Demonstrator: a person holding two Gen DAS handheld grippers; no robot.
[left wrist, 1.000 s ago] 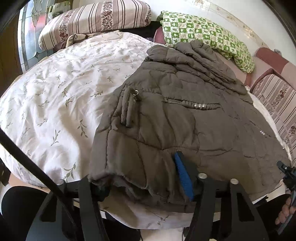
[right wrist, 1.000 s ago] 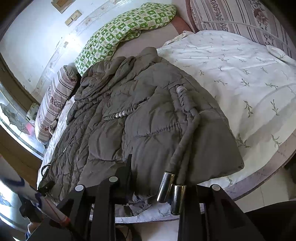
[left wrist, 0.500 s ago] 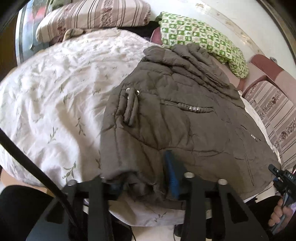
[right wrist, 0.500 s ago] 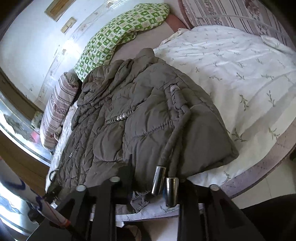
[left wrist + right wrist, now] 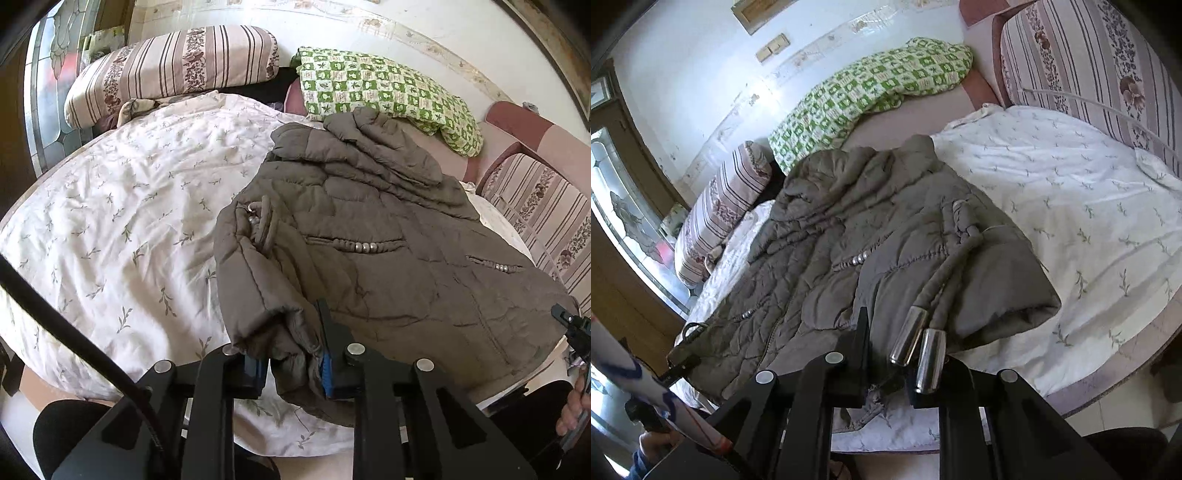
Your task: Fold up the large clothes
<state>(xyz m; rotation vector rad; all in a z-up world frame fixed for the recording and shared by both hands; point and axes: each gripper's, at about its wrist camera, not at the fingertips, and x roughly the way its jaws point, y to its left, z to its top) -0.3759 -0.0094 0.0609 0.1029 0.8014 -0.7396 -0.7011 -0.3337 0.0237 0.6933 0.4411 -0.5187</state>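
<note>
Two tongs: both clamped on the near hem of the jacket, their jaws having just been closing with the fabric between them.
Left tongs (image 5: 293,363): pinched on a bunched fold at the jacket's near left corner.
Right tongs (image 5: 886,373): gripping the hem beside two metal cord ends (image 5: 918,345) that lie over the right finger.
Jacket (image 5: 388,254): brown, quilted, spread on the bed, collar at the far end, near edge hanging over the bed's near side.
Bed (image 5: 110,221): white leaf-print cover.
Far side: striped pillow (image 5: 173,70) and green checked blanket (image 5: 384,96).
</note>
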